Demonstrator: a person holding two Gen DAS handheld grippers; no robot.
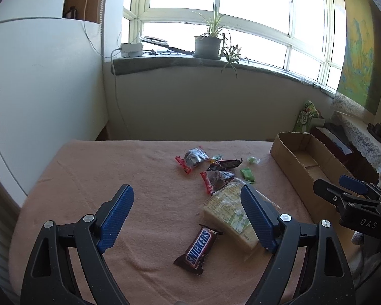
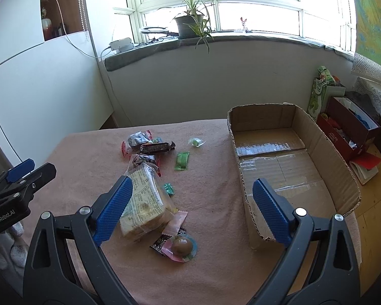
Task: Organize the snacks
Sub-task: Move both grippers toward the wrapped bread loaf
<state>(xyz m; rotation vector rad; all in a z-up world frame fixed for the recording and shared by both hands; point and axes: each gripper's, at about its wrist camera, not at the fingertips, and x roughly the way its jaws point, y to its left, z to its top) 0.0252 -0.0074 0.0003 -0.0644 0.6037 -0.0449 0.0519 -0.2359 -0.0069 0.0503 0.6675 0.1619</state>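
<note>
So nothing is sorted yet: I see the cardboard box (image 2: 292,157) bare inside, just beyond my right gripper (image 2: 193,200), whose jaws are spread wide and hold nothing. My left gripper (image 1: 188,203) is spread too, with the Snickers bar (image 1: 199,249) lying between its jaws and the cracker pack (image 1: 231,213) against the right-hand one. Every snack remains on the pink cloth (image 1: 89,178), all left to move

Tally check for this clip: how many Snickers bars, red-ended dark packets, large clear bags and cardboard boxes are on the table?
Snickers bar: 1
Red-ended dark packets: 2
Large clear bag: 1
Cardboard box: 1
Total: 5
</note>
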